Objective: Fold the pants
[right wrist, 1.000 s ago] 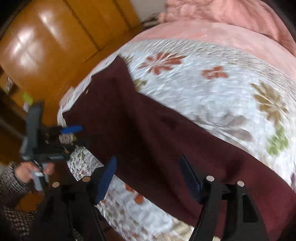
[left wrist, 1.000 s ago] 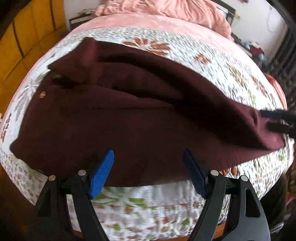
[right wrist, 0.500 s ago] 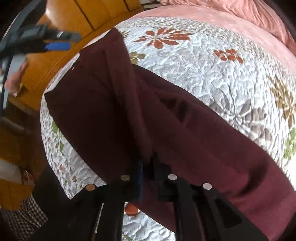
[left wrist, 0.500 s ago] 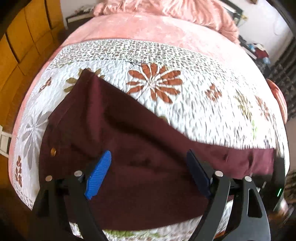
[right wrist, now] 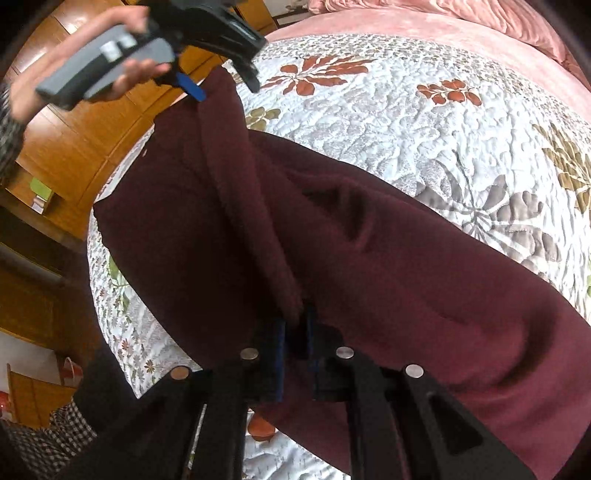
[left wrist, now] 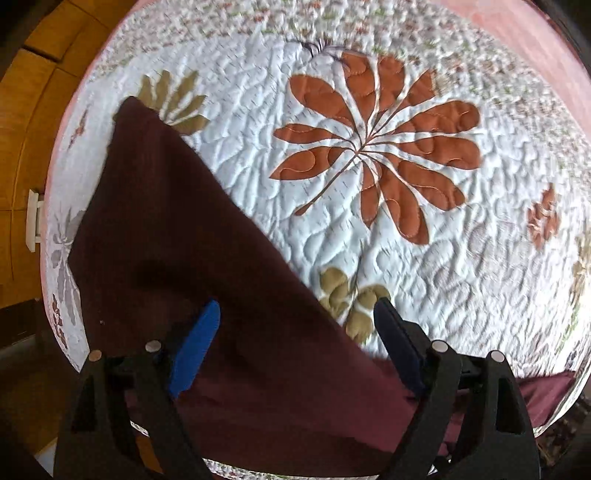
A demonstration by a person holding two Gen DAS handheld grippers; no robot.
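Note:
Dark maroon pants point(left wrist: 184, 240) lie on a white floral quilt point(left wrist: 388, 266); their straight far edge runs diagonally across the left wrist view. My left gripper point(left wrist: 295, 332) points straight down over that edge and is open. One blue pad point(left wrist: 195, 347) hangs above the cloth, the other finger above the quilt, and nothing is pinched. In the right wrist view the pants point(right wrist: 388, 258) fill the middle with a raised fold. My right gripper point(right wrist: 295, 332) is shut on the near end of this fold. The left gripper point(right wrist: 221, 83), held by a hand point(right wrist: 125, 70), hovers over the pants' far corner.
A pink blanket point(right wrist: 424, 22) covers the far part of the bed. Wooden wardrobe doors point(right wrist: 92, 122) stand left of the bed. A person's checked clothing point(right wrist: 55, 435) is at the bed's near left corner. Bare quilt point(right wrist: 406, 122) lies beyond the pants.
My left gripper has swept from the pants' near edge across to their far edge and tipped downward. My right gripper has shut on a fold of the pants and sunk a little.

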